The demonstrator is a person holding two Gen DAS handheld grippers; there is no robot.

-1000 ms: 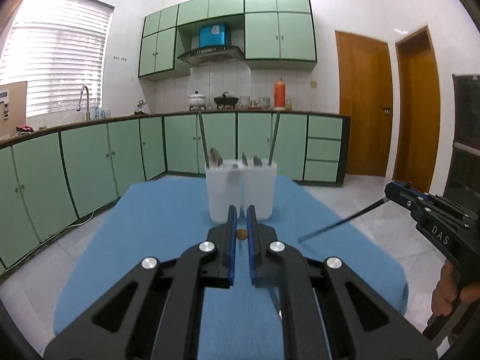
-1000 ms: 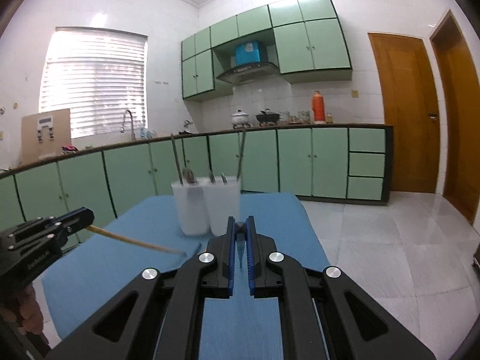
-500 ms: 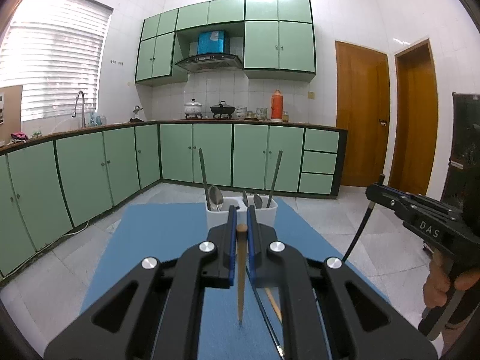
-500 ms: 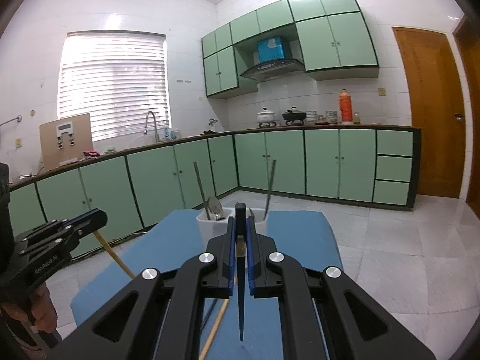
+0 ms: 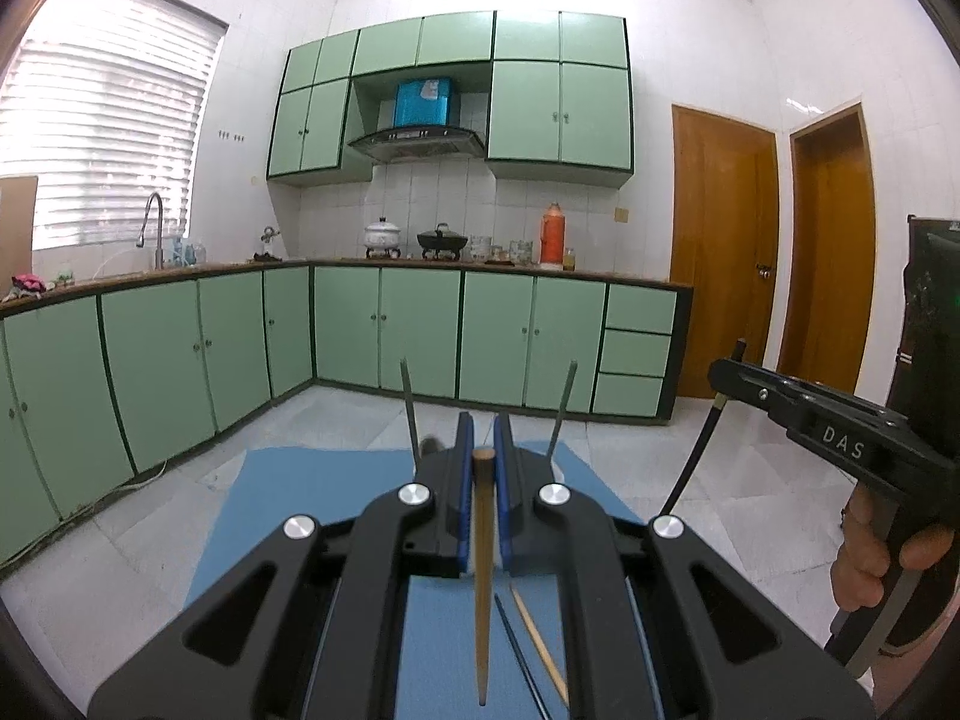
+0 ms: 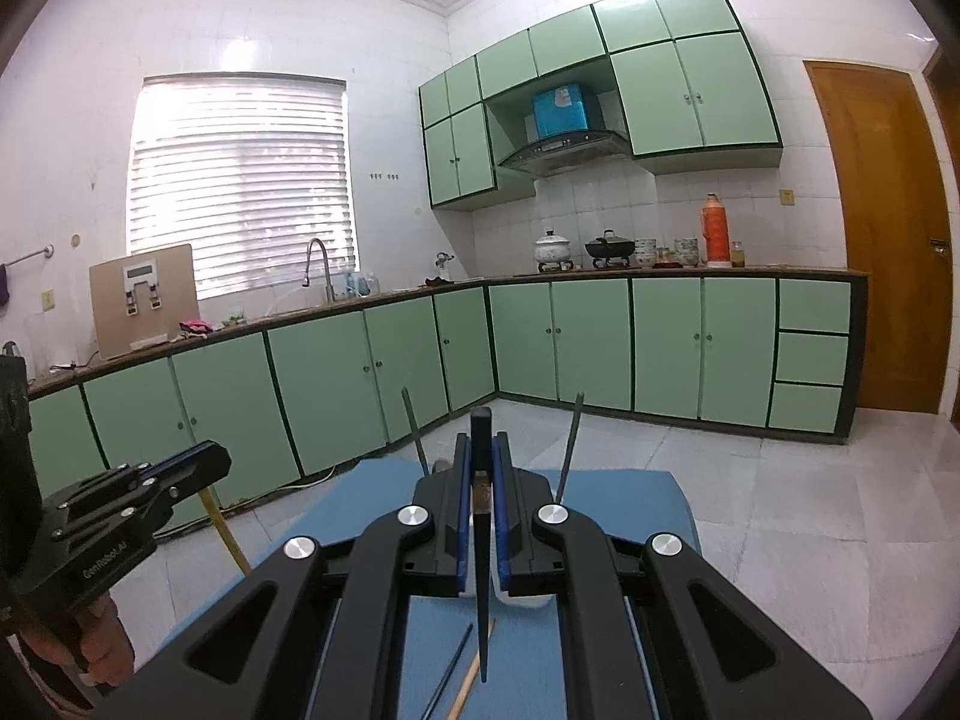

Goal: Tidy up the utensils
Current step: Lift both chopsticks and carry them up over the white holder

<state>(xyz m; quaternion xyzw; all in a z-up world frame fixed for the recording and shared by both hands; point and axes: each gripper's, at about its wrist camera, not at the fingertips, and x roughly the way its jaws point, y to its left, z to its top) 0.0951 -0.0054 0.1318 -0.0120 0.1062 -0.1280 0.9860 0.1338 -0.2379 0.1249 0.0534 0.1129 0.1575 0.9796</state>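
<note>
My left gripper (image 5: pixel 483 438) is shut on a wooden chopstick (image 5: pixel 482 570) that hangs point down above the blue mat (image 5: pixel 288 498). My right gripper (image 6: pixel 480 456) is shut on a dark chopstick (image 6: pixel 482 600), also hanging point down. The white utensil holder is mostly hidden behind each gripper; two utensil handles (image 5: pixel 408 408) (image 6: pixel 570 450) stick up from it. A dark chopstick (image 5: pixel 519 654) and a wooden chopstick (image 5: pixel 540 642) lie on the mat under my left gripper. The right gripper also shows in the left wrist view (image 5: pixel 729 375), the left in the right wrist view (image 6: pixel 204 468).
The mat covers a small table with white tiled floor (image 6: pixel 780 540) around it. Green kitchen cabinets (image 5: pixel 420 330) run along the far wall, with pots and a red thermos (image 5: pixel 551 234) on the counter. Wooden doors (image 5: pixel 720 252) stand at the right.
Both grippers have risen and tilted up with their chopsticks, which now hang point down. The utensil holder has dropped behind the fingers.
</note>
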